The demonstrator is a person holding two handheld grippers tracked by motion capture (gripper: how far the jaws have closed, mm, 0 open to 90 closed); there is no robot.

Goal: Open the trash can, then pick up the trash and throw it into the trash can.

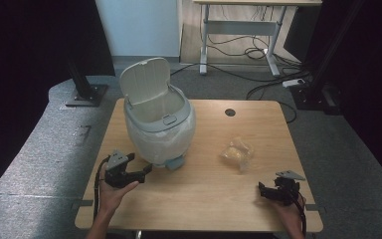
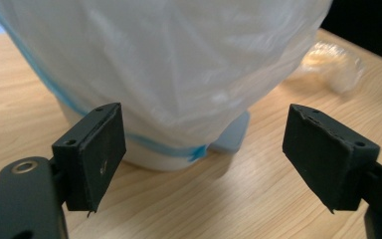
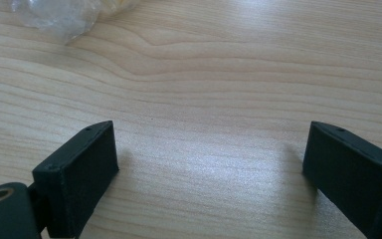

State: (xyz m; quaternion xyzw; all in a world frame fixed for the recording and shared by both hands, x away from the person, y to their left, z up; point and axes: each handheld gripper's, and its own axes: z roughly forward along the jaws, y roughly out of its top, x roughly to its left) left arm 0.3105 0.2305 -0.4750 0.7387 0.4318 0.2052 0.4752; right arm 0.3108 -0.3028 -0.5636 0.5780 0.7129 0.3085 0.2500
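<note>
A small pale bin (image 1: 160, 122) lined with a clear plastic bag stands on the left half of the wooden table (image 1: 214, 199), its lid (image 1: 144, 79) tipped up and back. My left gripper (image 1: 146, 171) rests low just in front of the bin's base, open, with nothing between its jaws. In the left gripper view the bag-covered bin (image 2: 169, 74) looms close ahead of the left gripper (image 2: 204, 154). A crumpled clear wrapper with something yellow inside (image 1: 237, 153) lies right of centre. My right gripper (image 1: 263, 191) sits open at the front right, with bare wood between its jaws (image 3: 209, 164).
A round cable hole (image 1: 230, 112) sits near the table's far edge. Beyond the table are a desk frame (image 1: 238, 30), loose cables and a power strip (image 1: 293, 82) on the grey floor. The wrapper (image 3: 59, 15) shows at the top left of the right gripper view.
</note>
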